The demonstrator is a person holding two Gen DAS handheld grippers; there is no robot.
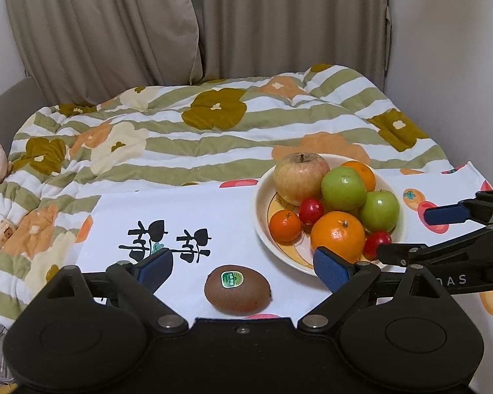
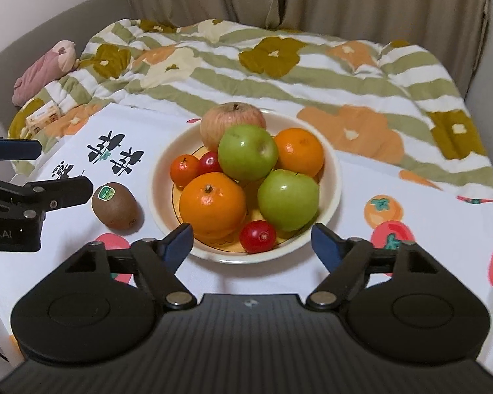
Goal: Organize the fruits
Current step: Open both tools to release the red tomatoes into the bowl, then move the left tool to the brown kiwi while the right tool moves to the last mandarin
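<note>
A cream bowl (image 2: 337,180) on a white printed cloth holds a pale apple (image 2: 213,121), two green apples (image 2: 246,152), two oranges (image 2: 212,205), a small mandarin (image 2: 182,169) and two small red fruits (image 2: 258,236). A brown kiwi (image 1: 236,290) with a green sticker lies on the cloth left of the bowl (image 1: 259,207). My left gripper (image 1: 243,262) stands open with the kiwi between its wide jaws, untouched. At the bowl's near rim my right gripper (image 2: 251,234) is open and holds nothing. Each gripper also shows in the other's view: right gripper (image 1: 410,233), left gripper (image 2: 59,169).
The white cloth (image 1: 187,210) lies over a bed with a striped floral quilt (image 1: 194,131). A pink plush toy (image 2: 46,72) and a small printed packet (image 2: 44,116) sit at the bed's left side. Beige curtains (image 1: 187,23) hang behind.
</note>
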